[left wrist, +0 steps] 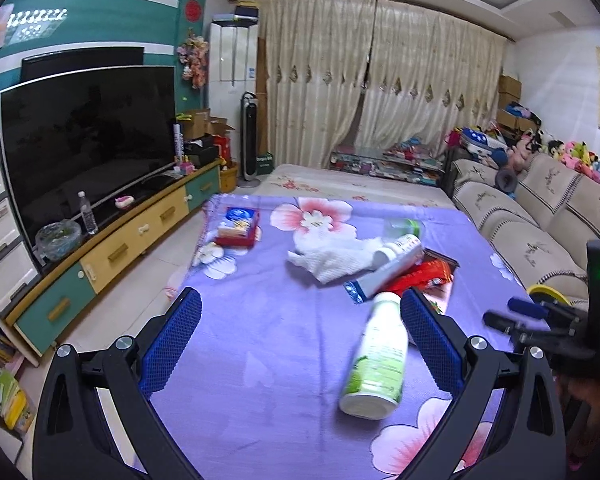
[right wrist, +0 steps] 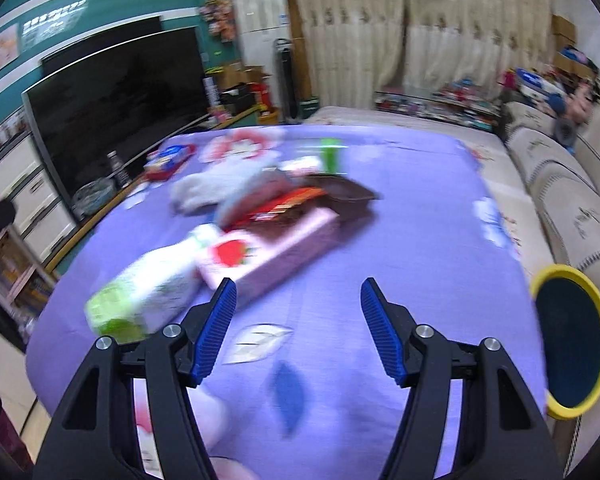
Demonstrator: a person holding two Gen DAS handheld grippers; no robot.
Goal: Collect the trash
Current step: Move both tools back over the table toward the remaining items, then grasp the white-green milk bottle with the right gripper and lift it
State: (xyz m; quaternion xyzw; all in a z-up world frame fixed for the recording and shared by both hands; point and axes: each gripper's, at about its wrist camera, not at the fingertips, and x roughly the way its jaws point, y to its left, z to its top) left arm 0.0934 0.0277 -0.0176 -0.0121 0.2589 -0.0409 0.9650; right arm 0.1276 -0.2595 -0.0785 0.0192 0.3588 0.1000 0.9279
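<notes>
Lying beside the open left gripper [left wrist: 300, 312]: a white bottle [left wrist: 374, 364].

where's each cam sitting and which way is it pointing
Left wrist: on the left gripper, looking down along its open fingers over the purple floral cloth toward the curtains; the right gripper shows at the right edge.
Right wrist: on the right gripper, same direction, blurred; its open fingers frame bare cloth.
Shared: white and green bottle, pink strawberry box, television, sofa.
</notes>
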